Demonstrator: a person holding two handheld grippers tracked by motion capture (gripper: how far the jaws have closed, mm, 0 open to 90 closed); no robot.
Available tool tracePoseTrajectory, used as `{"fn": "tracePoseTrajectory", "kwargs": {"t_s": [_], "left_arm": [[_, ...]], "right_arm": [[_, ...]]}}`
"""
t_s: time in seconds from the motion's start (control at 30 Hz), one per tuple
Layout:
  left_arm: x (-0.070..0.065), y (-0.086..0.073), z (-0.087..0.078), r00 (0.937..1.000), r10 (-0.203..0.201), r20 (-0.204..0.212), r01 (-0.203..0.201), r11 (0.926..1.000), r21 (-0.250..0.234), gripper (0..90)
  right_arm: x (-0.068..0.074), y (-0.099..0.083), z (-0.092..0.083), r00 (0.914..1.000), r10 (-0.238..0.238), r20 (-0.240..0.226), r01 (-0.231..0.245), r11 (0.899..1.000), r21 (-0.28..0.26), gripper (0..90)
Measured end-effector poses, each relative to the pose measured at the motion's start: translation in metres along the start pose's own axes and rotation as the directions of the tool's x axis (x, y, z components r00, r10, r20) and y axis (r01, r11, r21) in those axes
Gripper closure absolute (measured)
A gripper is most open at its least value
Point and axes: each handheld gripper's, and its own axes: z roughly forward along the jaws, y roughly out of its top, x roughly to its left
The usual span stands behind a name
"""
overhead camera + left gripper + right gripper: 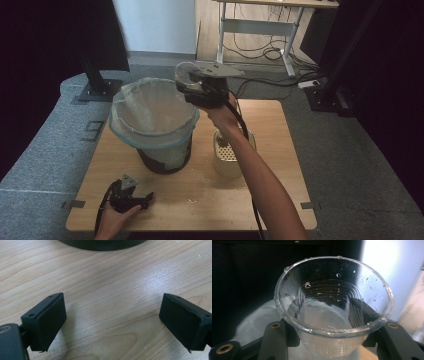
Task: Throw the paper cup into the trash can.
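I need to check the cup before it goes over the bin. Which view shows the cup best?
The right gripper view: the clear cup is close up, wet with droplets, clamped between the jaws. The high view shows it small and faint above the bin's rim.

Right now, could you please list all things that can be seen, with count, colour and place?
plastic cup: one, clear, wet inside, held above the bin's rim
waste bin: one, dark, with a pale bag liner, on the table's left half
container: one, translucent pale, right of the bin
table: one, light wood
desk: one, background, cables below it
left gripper: one, black, fingers apart, resting low on the table
right gripper: one, black, fingers clamping the cup
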Motion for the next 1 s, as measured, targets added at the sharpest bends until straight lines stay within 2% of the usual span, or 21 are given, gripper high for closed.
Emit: {"fn": "tracePoseTrajectory", "kwargs": {"t_s": [0.03, 0.1, 0.13, 0.2, 0.27, 0.4, 0.53, 0.63, 0.83, 1.0], "left_arm": [[0.0, 0.0, 0.0, 1.0, 0.0, 0.0, 0.0, 1.0, 0.0, 6.7], [0.0, 0.0, 0.0, 1.0, 0.001, -0.001, -0.001, 1.0, -0.001, 6.8], [0.0, 0.0, 0.0, 1.0, 0.002, -0.001, -0.002, 1.0, -0.001, 6.7], [0.0, 0.0, 0.0, 1.0, 0.006, 0.003, -0.006, 1.0, 0.0, 6.8], [-0.001, -0.001, 0.0, 1.0, 0.007, 0.004, -0.007, 1.0, -0.001, 6.8], [-0.001, -0.001, 0.0, 1.0, 0.007, 0.004, -0.007, 1.0, 0.0, 6.7], [0.0, -0.001, 0.0, 1.0, 0.008, 0.004, -0.008, 1.0, 0.0, 6.7], [-0.001, -0.001, 0.0, 1.0, 0.007, 0.002, -0.007, 1.0, -0.001, 6.7], [-0.001, -0.001, -0.001, 1.0, 0.006, 0.005, -0.006, 1.0, 0.0, 6.6], [0.0, -0.001, 0.0, 1.0, 0.008, 0.006, -0.008, 1.0, 0.0, 6.5]], "right_arm": [[0.002, 0.001, 0.008, 0.9999, 0.01, -0.01, -0.01, 1.0, 0.009, 41.5], [0.007, 0.002, 0.023, 0.9996, 0.009, -0.027, -0.009, 1.0, 0.025, 25.5], [0.01, 0.001, 0.035, 0.9996, 0.009, -0.026, -0.007, 0.998, 0.058, 19.6], [0.013, -0.001, 0.049, 0.9996, 0.012, -0.024, -0.01, 0.995, 0.103, 16.2], [0.015, -0.005, 0.057, 0.9997, 0.011, -0.024, -0.008, 0.992, 0.125, 13.3], [0.015, -0.013, 0.059, 0.9995, 0.004, -0.031, 0.0, 0.989, 0.147, 12.5], [0.01, -0.017, 0.045, 0.9997, -0.006, -0.022, 0.009, 0.99, 0.14, 12.5], [0.006, -0.021, 0.025, 0.9998, -0.014, -0.014, 0.015, 0.994, 0.111, 13.3], [-0.006, -0.041, -0.031, 0.9993, -0.032, 0.018, 0.031, 0.999, 0.045, 17.1], [-0.017, -0.071, -0.078, 0.9963, -0.055, 0.066, 0.052, 0.998, 0.037, 20.0]]}}
